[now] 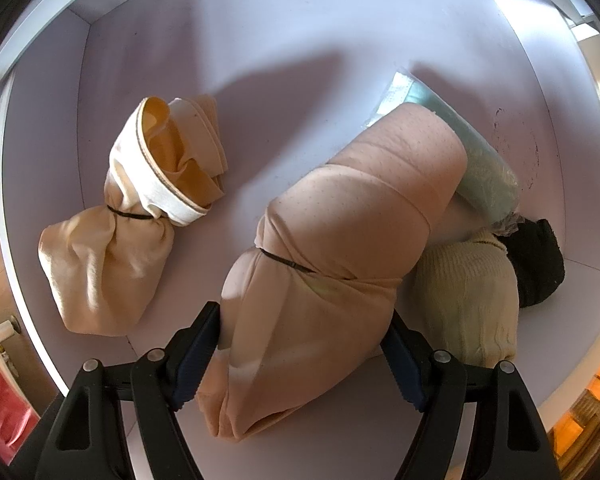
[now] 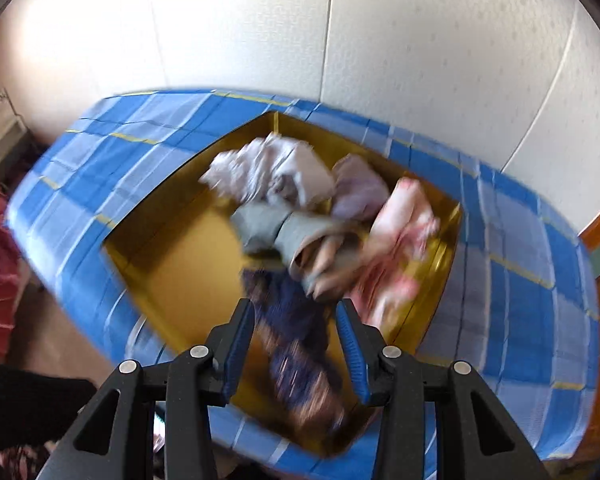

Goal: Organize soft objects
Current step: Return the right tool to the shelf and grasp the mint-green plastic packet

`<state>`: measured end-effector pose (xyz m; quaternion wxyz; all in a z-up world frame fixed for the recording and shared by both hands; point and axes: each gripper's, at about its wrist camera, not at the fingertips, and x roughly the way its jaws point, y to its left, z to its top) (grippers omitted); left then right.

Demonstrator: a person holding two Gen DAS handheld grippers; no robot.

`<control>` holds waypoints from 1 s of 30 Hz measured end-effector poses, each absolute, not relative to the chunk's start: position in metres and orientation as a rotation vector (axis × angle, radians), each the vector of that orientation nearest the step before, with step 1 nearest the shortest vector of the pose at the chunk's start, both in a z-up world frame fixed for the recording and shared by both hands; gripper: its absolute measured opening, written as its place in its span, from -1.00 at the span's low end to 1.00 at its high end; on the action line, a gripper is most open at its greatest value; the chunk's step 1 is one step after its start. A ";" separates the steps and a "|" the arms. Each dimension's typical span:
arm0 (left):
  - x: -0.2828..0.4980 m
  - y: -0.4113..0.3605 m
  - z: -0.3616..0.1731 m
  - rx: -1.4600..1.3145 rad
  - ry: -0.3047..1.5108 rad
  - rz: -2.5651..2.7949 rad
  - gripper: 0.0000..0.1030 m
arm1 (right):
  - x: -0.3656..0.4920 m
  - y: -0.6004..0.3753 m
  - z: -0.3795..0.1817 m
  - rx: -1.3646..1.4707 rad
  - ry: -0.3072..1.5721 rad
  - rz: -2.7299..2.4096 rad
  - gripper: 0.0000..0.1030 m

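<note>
Peach bundle [image 1: 332,264] sits clamped in left claw [image 1: 304,360], jaws spread wide.

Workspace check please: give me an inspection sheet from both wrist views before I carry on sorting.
Surface: white bin; blue plaid cloth.
Job's things: peach bundle, tan bundle, cream roll, black item; loose clothes in yellow box.
Clutter: green packet.
Grippers: left gripper astride peach bundle, grip unclear; right gripper open, empty.
Cables: nothing seen.
Surroundings: pale wall.
</note>
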<state>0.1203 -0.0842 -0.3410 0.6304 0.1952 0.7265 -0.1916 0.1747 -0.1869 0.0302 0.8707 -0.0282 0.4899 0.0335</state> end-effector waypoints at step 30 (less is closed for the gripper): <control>0.130 -0.040 -0.324 0.333 1.649 -0.424 0.43 | 0.053 -0.142 -0.272 -0.035 1.573 0.168 -0.17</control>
